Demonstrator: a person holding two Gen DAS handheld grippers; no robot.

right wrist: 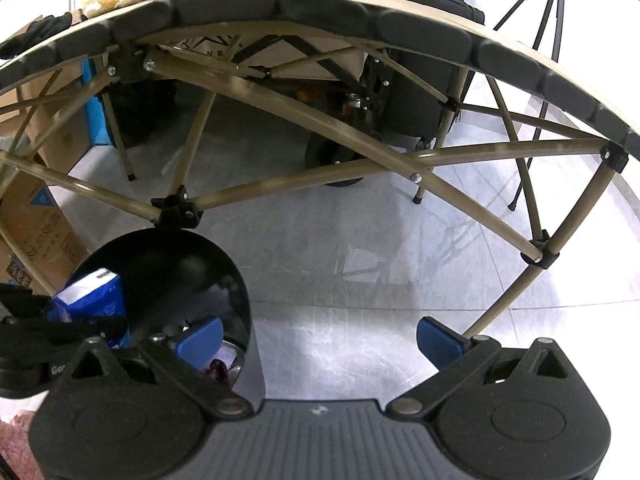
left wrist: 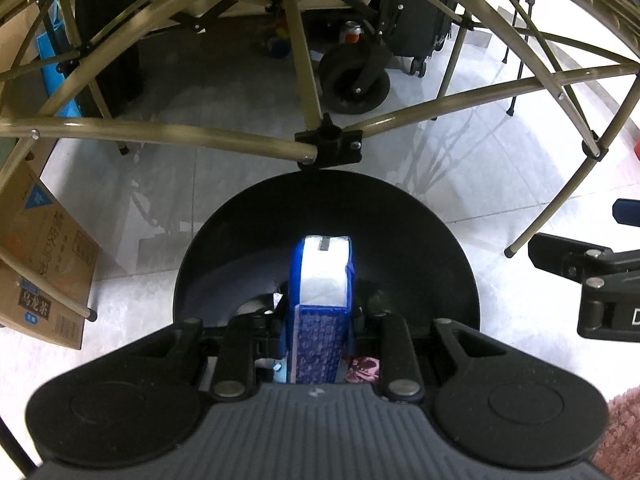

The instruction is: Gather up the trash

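- Pale floor tiles (right wrist: 360,280) spread under a folding table (right wrist: 320,12), and a black bin (left wrist: 400,216) stands on them just in front of the table's low black joint.
- My left gripper (left wrist: 320,312) points steeply down over the bin's mouth, its jaws pinched together on a blue-and-white carton (left wrist: 322,276).
- That carton stands on end between my fingers, long axis running straight away from me and down into the bin, its far white end already below the rim.
- My right gripper (right wrist: 320,338) hangs beside the bin with blue pads (right wrist: 438,338) spread wide and nothing between them; its left pad reaches over the bin's edge.
- I judge the left hand alone matters here: the carton sits directly over the opening, so letting go should drop it among the scraps at the bottom.
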